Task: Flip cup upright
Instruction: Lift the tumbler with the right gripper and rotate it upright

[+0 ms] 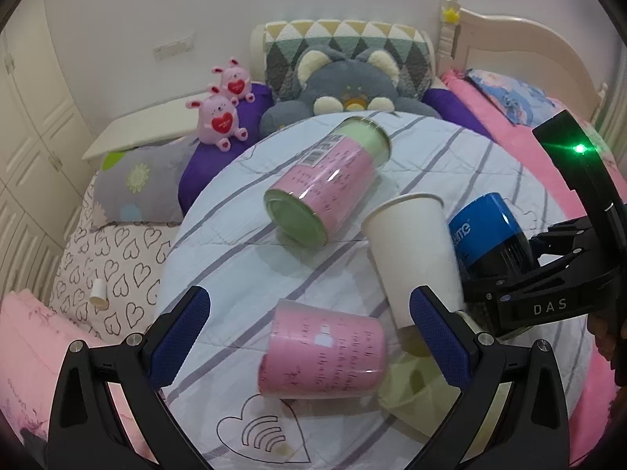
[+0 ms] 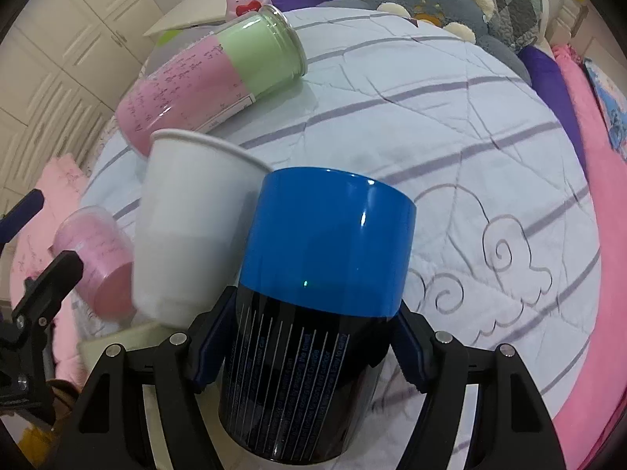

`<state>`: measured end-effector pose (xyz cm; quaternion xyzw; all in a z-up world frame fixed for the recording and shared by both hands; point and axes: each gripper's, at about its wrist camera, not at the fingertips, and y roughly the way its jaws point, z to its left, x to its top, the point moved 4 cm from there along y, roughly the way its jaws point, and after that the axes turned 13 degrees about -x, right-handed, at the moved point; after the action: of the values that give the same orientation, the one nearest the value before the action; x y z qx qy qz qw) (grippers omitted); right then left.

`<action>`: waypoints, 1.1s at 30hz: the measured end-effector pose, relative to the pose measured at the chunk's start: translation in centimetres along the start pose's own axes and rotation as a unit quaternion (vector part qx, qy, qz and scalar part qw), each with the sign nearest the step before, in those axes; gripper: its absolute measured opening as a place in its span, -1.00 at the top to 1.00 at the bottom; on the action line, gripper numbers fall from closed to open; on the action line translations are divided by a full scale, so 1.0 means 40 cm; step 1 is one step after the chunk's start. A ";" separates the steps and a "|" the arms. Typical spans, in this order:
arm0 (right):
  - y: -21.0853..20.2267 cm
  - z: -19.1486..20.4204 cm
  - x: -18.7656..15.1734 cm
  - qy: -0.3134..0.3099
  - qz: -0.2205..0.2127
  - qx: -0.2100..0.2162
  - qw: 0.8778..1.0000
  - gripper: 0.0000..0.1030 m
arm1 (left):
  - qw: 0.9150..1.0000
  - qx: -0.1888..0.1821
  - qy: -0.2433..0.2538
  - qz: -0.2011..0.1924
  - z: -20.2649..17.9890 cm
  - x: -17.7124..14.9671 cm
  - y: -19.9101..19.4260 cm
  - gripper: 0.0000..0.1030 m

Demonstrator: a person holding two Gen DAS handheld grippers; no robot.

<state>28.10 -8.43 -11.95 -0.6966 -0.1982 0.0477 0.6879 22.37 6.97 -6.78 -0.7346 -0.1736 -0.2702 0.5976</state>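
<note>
A blue and black cup point(image 2: 313, 305) sits between the fingers of my right gripper point(image 2: 309, 348), which is shut on it; it also shows in the left wrist view point(image 1: 486, 235), tilted. A white paper cup point(image 1: 411, 250) leans against the blue cup, rim up; in the right wrist view the white cup point(image 2: 188, 227) is just left of it. My left gripper point(image 1: 309, 337) is open and empty above a small pink cup point(image 1: 325, 356) lying on its side. A pink and green jar point(image 1: 329, 180) lies on its side further back.
All lie on a light blue striped quilt point(image 1: 450, 156) on a bed. A grey plush cat point(image 1: 345, 86), two pink plush bunnies point(image 1: 219, 117), pillows and a headboard stand at the back. A pale green object point(image 1: 407, 399) lies under my left gripper's right finger.
</note>
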 end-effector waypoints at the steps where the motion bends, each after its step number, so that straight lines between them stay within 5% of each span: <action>1: -0.002 -0.005 -0.006 0.001 0.000 -0.001 1.000 -0.40 | 1.000 -0.002 0.003 -0.003 -0.009 0.000 -0.008 -1.00; 21: -0.064 -0.093 -0.257 0.039 -0.002 0.001 0.999 -0.41 | 0.999 -0.023 0.042 0.000 -0.194 -0.080 -0.073 -1.00; 33: -0.026 -0.086 -0.277 0.043 -0.013 0.031 0.998 -0.54 | 0.999 -0.011 0.023 0.019 -0.216 -0.129 -0.058 -1.00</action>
<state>18.88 -15.47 -13.05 -0.6739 -0.1759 0.0143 0.7174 15.30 -0.54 -6.87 -0.7381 -0.1428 -0.2775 0.5981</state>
